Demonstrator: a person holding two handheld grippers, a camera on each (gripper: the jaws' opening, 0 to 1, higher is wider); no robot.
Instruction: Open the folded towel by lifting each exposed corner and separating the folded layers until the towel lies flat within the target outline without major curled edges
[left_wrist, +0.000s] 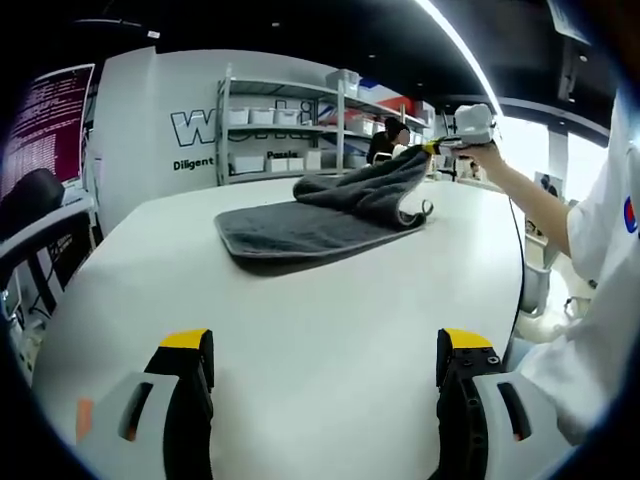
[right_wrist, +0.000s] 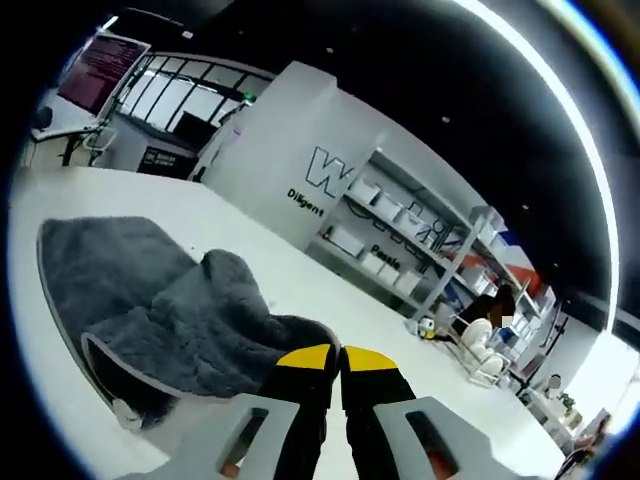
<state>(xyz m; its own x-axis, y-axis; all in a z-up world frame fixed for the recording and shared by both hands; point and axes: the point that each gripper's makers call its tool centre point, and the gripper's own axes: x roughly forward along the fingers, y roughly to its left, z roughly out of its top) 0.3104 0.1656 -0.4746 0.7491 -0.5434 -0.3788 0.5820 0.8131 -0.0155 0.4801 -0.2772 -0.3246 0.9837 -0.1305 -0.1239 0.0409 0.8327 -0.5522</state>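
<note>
Towel (left_wrist: 310, 225) lay mid-desk (left_wrist: 300, 340), dark grey, bottom layer flat, top layer peeled up toward right side. Right claw (right_wrist: 338, 362) pinched shut on raised towel corner, held above desk; seen from left gripper view near (left_wrist: 432, 148). Left claw (left_wrist: 325, 365) hung open, empty, well short of towel, towel straight ahead of it. Right hand nearer. Likely next: carry corner across, away from fold. Shelf (left_wrist: 290, 125) behind desk held white bins (left_wrist: 262, 116), contents not readable.

Towel (right_wrist: 190, 320) edge hidden behind right tongs (right_wrist: 337, 362); shelf labels unreadable.
</note>
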